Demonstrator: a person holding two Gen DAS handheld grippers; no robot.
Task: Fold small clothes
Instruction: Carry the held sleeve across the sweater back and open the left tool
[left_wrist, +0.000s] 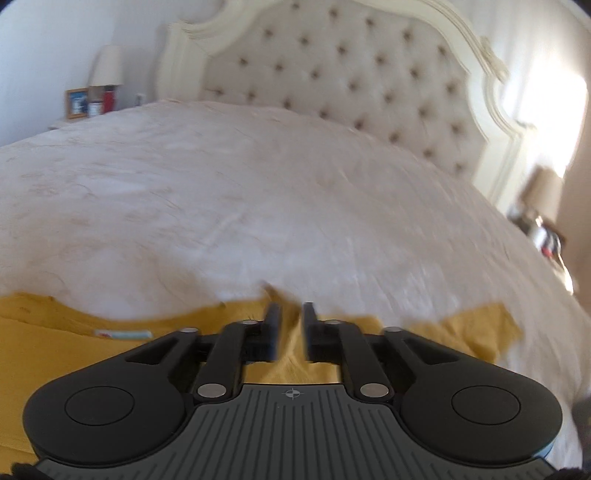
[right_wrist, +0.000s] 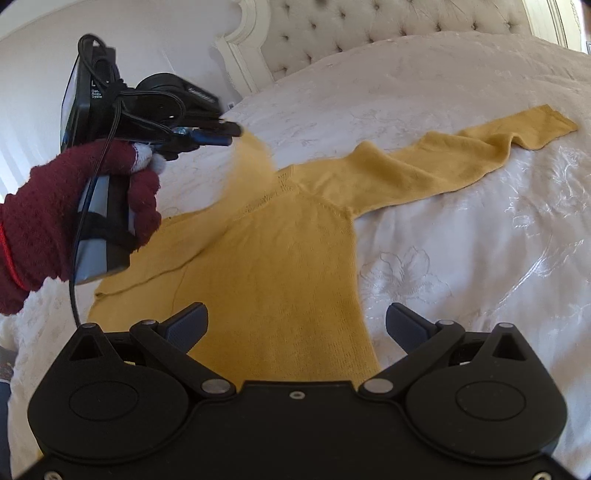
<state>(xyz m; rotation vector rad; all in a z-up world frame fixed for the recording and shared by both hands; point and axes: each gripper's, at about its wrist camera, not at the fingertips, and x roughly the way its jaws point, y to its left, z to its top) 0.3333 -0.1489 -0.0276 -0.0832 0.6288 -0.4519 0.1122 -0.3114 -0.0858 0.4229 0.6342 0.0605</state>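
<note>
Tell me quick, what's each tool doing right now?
Left tool: closed on the yellow sweater's sleeve, lifting it.
Right tool: open, holding nothing.

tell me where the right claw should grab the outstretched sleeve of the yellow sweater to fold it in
Take the outstretched sleeve at its cuff, coming from above with the open right claw. The cuff is the free far end, lying flat on the white bedspread, so probably the whole sleeve would follow across the yellow sweater body.
</note>
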